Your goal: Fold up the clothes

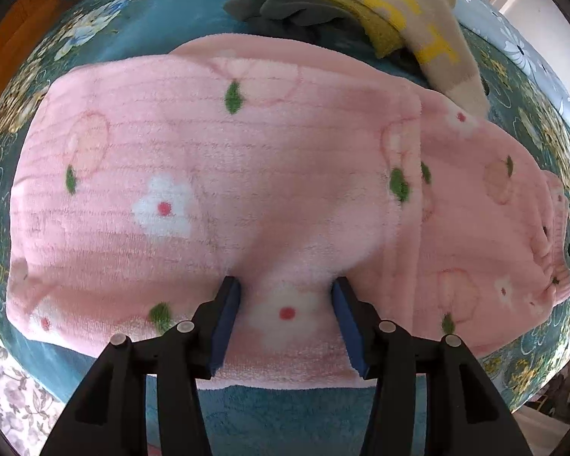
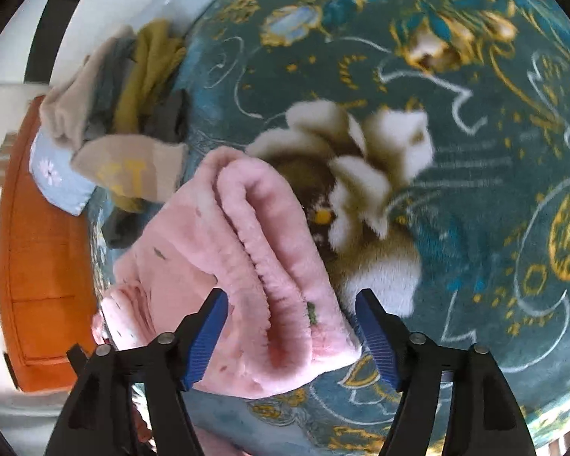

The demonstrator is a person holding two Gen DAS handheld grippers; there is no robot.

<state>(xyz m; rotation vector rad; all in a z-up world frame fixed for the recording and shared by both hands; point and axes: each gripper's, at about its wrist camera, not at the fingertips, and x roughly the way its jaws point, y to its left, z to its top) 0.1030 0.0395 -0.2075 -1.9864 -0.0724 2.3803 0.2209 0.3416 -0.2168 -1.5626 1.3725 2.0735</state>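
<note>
Looking down my left gripper (image 1: pixel 287 296), I see the pink fleece garment (image 1: pixel 224 159) spread wide and flat right in front of it. It is soft and fuzzy, with white flowers, green leaves and faint round rings on it. One folded layer lies over another, with its edge off to the right of my fingers (image 1: pixel 228 311). The blue pads are spread apart and press down into the fleece, with a white flower between them. They hold nothing.

My right gripper (image 2: pixel 290 304) is wide open too. The thick, puffy end of the pink garment (image 2: pixel 254 228) sits between its fingers (image 2: pixel 209 334), rolled into fat rounded folds with a gathered edge. I cannot tell if the pads touch it.

Under everything is a teal plush blanket (image 2: pixel 475 190) with gold swirls and a big white flower. Past my left gripper lies a pile of clothes (image 1: pixel 345 3): tan, mustard yellow and grey.
</note>
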